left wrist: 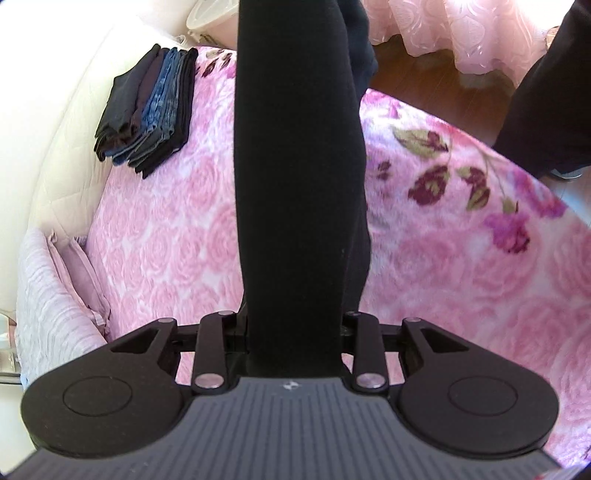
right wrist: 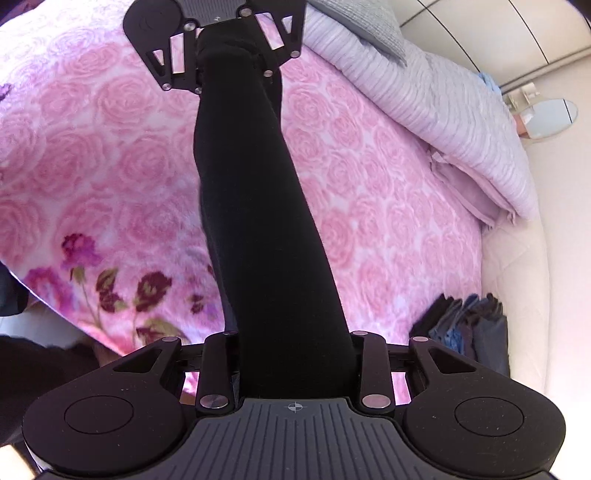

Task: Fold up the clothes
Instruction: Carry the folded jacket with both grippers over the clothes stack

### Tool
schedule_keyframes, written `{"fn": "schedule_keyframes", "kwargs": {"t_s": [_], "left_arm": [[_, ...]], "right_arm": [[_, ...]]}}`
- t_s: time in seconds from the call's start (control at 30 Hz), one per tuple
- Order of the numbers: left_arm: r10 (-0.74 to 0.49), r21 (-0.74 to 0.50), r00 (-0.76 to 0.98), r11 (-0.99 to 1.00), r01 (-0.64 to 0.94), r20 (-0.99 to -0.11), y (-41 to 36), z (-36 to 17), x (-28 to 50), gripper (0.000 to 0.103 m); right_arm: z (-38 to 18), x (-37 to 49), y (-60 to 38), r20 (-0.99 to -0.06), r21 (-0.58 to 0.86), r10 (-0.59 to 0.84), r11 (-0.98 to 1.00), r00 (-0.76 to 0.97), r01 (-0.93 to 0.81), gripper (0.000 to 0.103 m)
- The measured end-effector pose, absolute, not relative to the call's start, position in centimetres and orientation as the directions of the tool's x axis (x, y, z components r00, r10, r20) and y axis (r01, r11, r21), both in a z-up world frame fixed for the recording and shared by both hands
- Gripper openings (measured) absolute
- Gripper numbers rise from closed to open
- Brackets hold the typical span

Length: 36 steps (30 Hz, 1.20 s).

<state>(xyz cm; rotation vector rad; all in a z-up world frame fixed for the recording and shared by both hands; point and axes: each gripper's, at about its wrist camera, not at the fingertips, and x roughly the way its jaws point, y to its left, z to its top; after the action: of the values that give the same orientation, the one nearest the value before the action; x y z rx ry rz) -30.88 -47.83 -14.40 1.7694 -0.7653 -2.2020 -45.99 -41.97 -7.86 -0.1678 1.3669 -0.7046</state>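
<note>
A long black garment (left wrist: 295,177), narrow like a trouser leg or sleeve, is stretched in the air between the two grippers above a bed covered with a pink rose-patterned blanket (left wrist: 177,236). In the left wrist view the left gripper (left wrist: 293,332) sits at the bottom centre of the frame with its jaws closed tightly on one end of the black cloth, which runs straight up the middle of the picture and out past the top edge. In the right wrist view the right gripper (right wrist: 295,354) likewise fills the bottom centre, its jaws pinched on the other end; from there the cloth rises toward the top centre, where the left gripper (right wrist: 225,48) clamps it. In the upper left of the left view a stack of folded clothes (left wrist: 147,110), black, brown and denim blue, lies on the blanket beside the cream padded bed frame (left wrist: 62,140); the same stack (right wrist: 465,328) appears at the lower right of the right view. A folded lilac ribbed quilt (right wrist: 424,103) rests along the upper right of the right view. Pink lace curtains (left wrist: 461,33) hang over a dark wooden floor (left wrist: 424,74) at the top right of the left view.
</note>
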Motion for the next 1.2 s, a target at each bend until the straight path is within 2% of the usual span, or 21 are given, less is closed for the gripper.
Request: {"fn": "schedule_keyframes", "kwargs": {"t_s": [0.47, 0.73, 1.03, 1.2], "left_arm": [[-0.482, 0.495, -0.135, -0.865, -0.087, -0.866, -51.4, -12.5, -45.4, 0.028], [-0.484, 0.494, -0.129, -0.867, -0.062, -0.865, -54.3, -11.4, -52.8, 0.028], [-0.511, 0.540, -0.212, -0.834, -0.113, -0.833, -60.0, -9.3, -57.2, 0.028], [-0.562, 0.610, -0.280, -0.783, -0.125, -0.778, -64.6, -6.2, -60.2, 0.028]], "right_arm": [[-6.9, -60.5, -47.9, -0.846, -0.441, -0.517, 0.816, 0.129, 0.375, 0.033], [-5.5, -67.6, -51.3, -0.844, -0.440, -0.519, 0.814, 0.134, 0.379, 0.033], [-3.0, -72.9, -55.3, -0.832, -0.471, -0.548, 0.780, 0.088, 0.413, 0.033], [0.5, -75.9, -58.9, -0.794, -0.527, -0.606, 0.723, 0.046, 0.446, 0.033]]}}
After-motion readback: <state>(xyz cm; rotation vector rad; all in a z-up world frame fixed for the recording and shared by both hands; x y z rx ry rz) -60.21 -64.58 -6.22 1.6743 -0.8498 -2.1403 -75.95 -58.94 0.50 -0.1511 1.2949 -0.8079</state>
